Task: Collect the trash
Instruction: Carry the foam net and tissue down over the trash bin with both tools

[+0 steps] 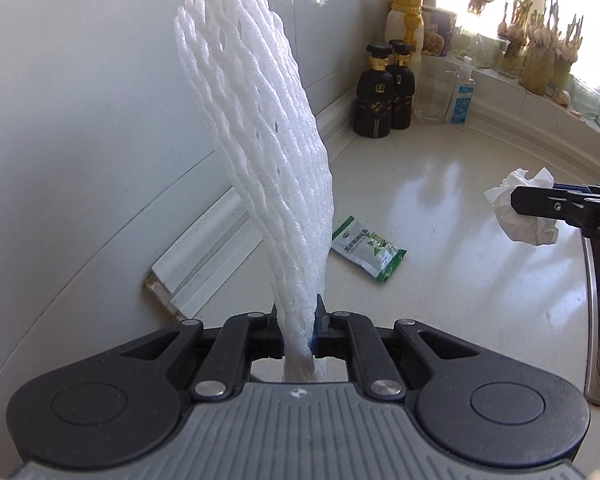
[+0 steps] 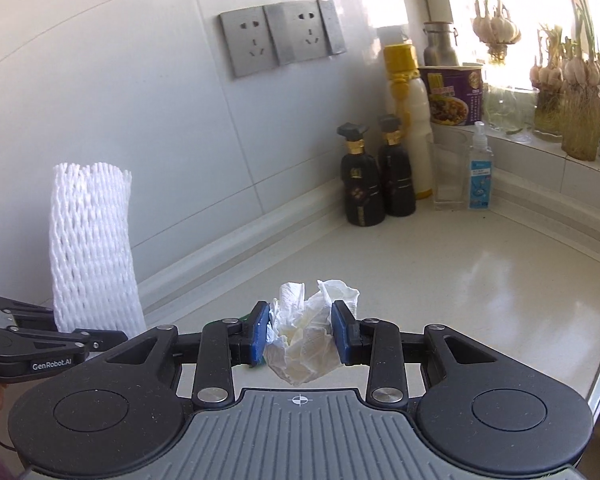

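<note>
Left wrist view: left gripper (image 1: pixel 300 320) clamps foam net (image 1: pixel 256 128) by pinched end (stands upright, clear of countertop (image 1: pixel 460 280)); right gripper (image 2: pixel 300 334) squeezes crumpled tissue (image 2: pixel 304 336); both ready for binning.

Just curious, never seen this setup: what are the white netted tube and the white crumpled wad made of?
The netted tube looks like soft white foam mesh, the kind that sleeves fruit: matte, with diamond holes, pinched flat where the left hand-held gripper clamps it. The crumpled wad looks like tissue or paper towel: thin, matte, sharply creased, squeezed in the right hand-held gripper.
</note>
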Action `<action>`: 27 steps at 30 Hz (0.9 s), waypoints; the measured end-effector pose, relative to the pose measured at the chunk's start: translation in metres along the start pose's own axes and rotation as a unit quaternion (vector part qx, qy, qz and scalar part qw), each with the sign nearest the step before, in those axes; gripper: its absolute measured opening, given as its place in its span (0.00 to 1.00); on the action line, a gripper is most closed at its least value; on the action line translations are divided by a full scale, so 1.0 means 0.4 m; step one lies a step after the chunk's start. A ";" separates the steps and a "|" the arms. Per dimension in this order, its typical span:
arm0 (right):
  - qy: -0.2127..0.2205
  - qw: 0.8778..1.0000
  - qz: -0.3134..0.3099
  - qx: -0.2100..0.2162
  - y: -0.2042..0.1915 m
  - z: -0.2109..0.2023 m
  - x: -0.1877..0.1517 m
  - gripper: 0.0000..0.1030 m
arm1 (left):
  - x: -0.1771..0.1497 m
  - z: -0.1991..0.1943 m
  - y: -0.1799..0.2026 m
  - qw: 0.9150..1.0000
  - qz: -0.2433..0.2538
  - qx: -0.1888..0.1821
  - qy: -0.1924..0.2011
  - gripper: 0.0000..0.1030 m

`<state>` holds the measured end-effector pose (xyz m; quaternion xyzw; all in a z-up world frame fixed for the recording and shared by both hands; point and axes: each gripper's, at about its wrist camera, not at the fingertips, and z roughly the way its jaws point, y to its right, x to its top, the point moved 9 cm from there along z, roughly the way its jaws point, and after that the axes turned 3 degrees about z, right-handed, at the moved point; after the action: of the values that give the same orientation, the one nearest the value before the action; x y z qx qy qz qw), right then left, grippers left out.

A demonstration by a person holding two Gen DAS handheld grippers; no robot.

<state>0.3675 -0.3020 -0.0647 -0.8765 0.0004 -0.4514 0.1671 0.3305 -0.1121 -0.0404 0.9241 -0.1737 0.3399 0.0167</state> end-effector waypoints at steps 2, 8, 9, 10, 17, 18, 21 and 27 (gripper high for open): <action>-0.002 1.000 -0.008 0.009 -0.046 -0.003 -0.012 0.32 | -0.025 -0.014 -0.013 1.000 -0.003 0.000 -0.006 0.09; -0.006 0.998 -0.033 0.044 -0.190 -0.006 -0.058 0.32 | -0.102 -0.053 -0.050 1.000 -0.013 -0.003 -0.022 0.09; -0.008 0.998 -0.037 0.051 -0.218 -0.005 -0.071 0.32 | -0.113 -0.057 -0.053 1.000 -0.014 -0.004 -0.025 0.09; -0.011 0.997 -0.040 0.057 -0.239 -0.003 -0.082 0.32 | -0.132 -0.064 -0.060 0.999 -0.015 -0.005 -0.028 0.09; -0.040 0.994 -0.058 0.085 -0.363 0.022 -0.188 0.32 | -0.238 -0.084 -0.087 0.999 -0.010 -0.007 -0.051 0.09; -0.045 0.994 -0.057 0.087 -0.373 0.027 -0.203 0.32 | -0.252 -0.084 -0.089 0.998 -0.010 -0.007 -0.056 0.09; -0.058 0.993 -0.054 0.091 -0.396 0.039 -0.243 0.32 | -0.292 -0.084 -0.099 0.997 -0.012 -0.007 -0.072 0.09; -0.090 0.991 -0.040 0.094 -0.432 0.059 -0.353 0.32 | -0.380 -0.070 -0.108 0.994 -0.026 -0.012 -0.107 0.09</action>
<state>0.2765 -0.1105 -0.1385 -0.8934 -0.0922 -0.3749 0.2297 0.2198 -0.0205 -0.1115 0.9592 -0.1546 0.2359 0.0184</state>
